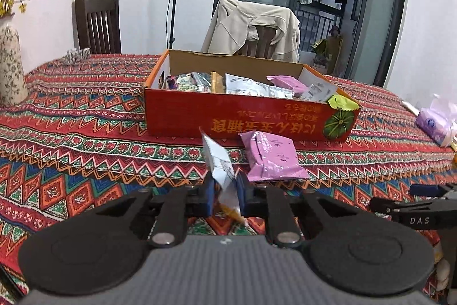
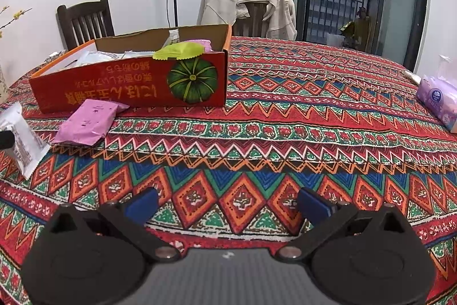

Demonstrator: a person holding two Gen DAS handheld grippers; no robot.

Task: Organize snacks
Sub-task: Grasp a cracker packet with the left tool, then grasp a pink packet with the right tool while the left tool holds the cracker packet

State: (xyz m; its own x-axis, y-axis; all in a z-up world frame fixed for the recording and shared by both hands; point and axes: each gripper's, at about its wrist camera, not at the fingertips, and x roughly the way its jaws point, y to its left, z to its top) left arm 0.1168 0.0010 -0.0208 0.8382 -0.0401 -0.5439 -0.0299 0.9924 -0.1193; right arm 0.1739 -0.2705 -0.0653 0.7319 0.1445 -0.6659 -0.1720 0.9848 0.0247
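Left gripper [image 1: 224, 185]: one, both pads clamped on one white snack packet [image 1: 218, 159], held clear of the tablecloth [image 2: 285, 116].
Right gripper [image 2: 227, 205]: one, fingers spread wide, nothing between them.
Pink packets: one on the cloth [image 1: 271, 156], just in front of the box; one more inside.
Box [image 1: 200, 113]: one, red cardboard, open-topped, holding several packets; a green one [image 2: 178, 51] rests on its near rim.
Tissue pack [image 2: 438, 102]: one, well apart at the right.

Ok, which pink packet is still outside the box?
The pink packet lying on the tablecloth in front of the box; the other sits inside it.
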